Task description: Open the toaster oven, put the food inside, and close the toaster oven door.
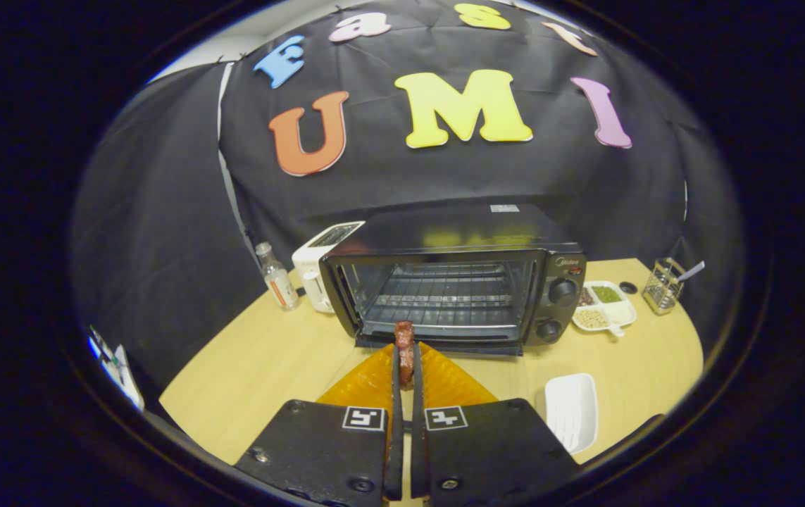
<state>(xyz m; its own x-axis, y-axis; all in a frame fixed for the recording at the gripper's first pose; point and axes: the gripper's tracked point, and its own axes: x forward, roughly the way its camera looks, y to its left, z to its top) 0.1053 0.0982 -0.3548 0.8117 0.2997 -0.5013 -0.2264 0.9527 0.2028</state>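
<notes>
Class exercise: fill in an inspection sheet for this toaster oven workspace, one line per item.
Surface: light wooden table.
Job's things: black toaster oven, glass door down, wire rack bare; reddish-brown sausage-like food piece; orange ribbed plate beneath.
Clutter: white pop-up toaster, clear small bottle, white divided dish of beans, white rectangular tray, glass cup with spoon.
Grippers: gripper shut on the food.
Cables: nothing seen.
Surroundings: black cloth wall.
</notes>
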